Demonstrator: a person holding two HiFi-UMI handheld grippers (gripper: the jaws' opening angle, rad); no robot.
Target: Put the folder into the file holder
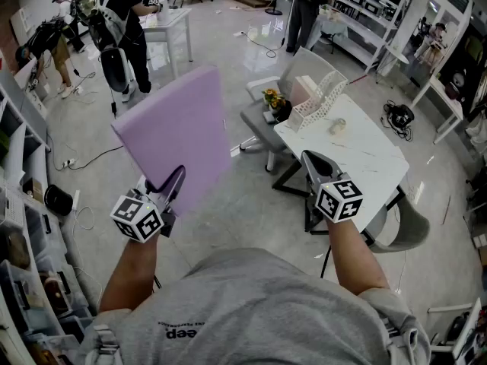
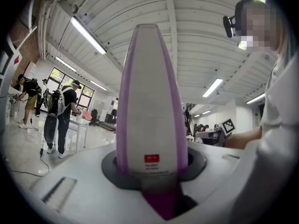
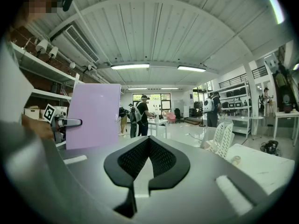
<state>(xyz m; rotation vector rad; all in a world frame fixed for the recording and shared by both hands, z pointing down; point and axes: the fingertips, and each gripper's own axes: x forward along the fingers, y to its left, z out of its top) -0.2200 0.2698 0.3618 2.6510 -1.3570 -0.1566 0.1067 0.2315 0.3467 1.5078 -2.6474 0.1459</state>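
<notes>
A lilac folder (image 1: 179,135) is held up in the air, tilted, with my left gripper (image 1: 173,185) shut on its lower edge. In the left gripper view the folder (image 2: 147,101) rises edge-on from between the jaws of that gripper (image 2: 156,174) and fills the middle. My right gripper (image 1: 308,158) is shut with nothing in it, and it hovers over the near left edge of the white table (image 1: 373,166). The white perforated file holder (image 1: 323,97) stands at the table's far corner. From the right gripper (image 3: 148,141) I see the folder (image 3: 93,113) at left and the file holder (image 3: 223,134) at right.
A small pot of yellow flowers (image 1: 272,97) and a small round object (image 1: 337,125) sit on the table near the holder. A grey chair (image 1: 266,124) stands by the table's left side. Shelves (image 1: 23,204) line the left wall. People (image 1: 125,21) stand further back.
</notes>
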